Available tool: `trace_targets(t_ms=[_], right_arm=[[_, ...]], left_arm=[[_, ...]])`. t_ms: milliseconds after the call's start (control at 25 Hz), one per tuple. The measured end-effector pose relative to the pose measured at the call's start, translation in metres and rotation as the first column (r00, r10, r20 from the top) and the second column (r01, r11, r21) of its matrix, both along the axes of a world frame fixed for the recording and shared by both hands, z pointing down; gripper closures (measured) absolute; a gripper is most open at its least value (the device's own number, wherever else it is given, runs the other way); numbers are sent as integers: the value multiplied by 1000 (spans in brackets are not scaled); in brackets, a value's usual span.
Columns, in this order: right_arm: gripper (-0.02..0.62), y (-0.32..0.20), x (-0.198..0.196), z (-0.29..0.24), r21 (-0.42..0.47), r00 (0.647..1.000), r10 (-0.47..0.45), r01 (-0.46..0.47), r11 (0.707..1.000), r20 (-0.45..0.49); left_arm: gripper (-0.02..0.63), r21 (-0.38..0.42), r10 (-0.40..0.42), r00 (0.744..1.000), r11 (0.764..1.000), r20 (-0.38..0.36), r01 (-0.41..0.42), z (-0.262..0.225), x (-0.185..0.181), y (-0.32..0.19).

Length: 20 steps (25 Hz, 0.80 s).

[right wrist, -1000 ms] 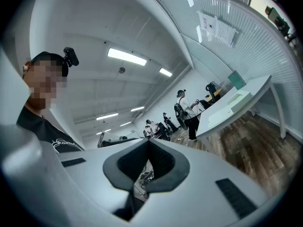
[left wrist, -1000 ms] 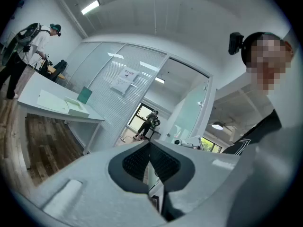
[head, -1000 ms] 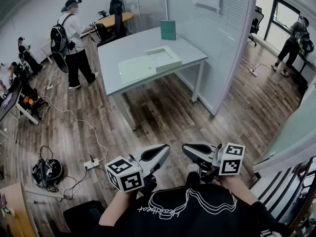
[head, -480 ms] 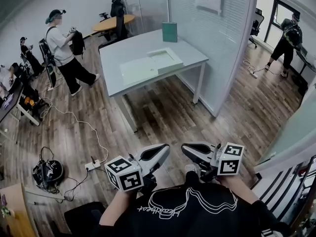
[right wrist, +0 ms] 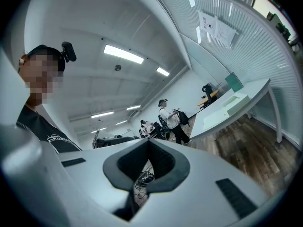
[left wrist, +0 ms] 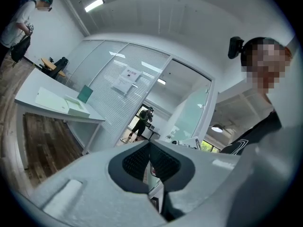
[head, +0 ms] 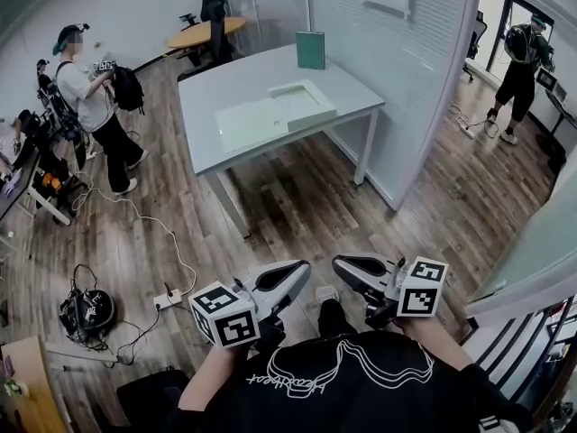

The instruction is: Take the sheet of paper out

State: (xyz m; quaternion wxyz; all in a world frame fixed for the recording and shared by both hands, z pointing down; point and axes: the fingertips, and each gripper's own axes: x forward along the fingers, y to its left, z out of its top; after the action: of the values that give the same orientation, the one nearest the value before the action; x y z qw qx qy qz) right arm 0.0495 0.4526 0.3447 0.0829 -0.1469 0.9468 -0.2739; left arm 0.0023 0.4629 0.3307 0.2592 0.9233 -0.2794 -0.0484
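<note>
Ceiling lights [right wrist: 123, 54]: L/R gripper views only

We are noting a grey table [head: 270, 75] standing on a wood-plank floor [head: 297, 201]. A pale green folder [head: 275, 115] is lying open and flat on the tabletop, its thin cover spreading to the left and its shallow tray half sitting to the right, the two halves touching. A dark green board [head: 311, 50] is standing upright at the far edge, apart from the folder. On the floor a white cable [head: 149, 225] is trailing to a power strip [head: 168, 299]. A black round device [head: 87, 313] is sitting near it.
</note>
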Motion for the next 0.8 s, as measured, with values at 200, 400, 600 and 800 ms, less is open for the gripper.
trace_targets(t_ms=[200, 400, 600, 800], right_arm=[[588, -48, -6, 5, -7, 1000, -16, 16, 1000, 23], [588, -114, -10, 11, -27, 998, -47, 48, 998, 28], [588, -198, -2, 14, -56, 998, -45, 48, 997, 41], [588, -282, 5, 17, -73, 997, -65, 68, 995, 42]], left_arm=[[594, -24, -36, 999, 999, 4, 36, 10, -7, -47], [594, -62, -77, 997, 995, -21, 76, 14, -14, -113], [594, -92, -117, 993, 989, -8, 115, 23, -13, -193], [592, -110, -141, 990, 984, -8, 139, 22, -4, -274]])
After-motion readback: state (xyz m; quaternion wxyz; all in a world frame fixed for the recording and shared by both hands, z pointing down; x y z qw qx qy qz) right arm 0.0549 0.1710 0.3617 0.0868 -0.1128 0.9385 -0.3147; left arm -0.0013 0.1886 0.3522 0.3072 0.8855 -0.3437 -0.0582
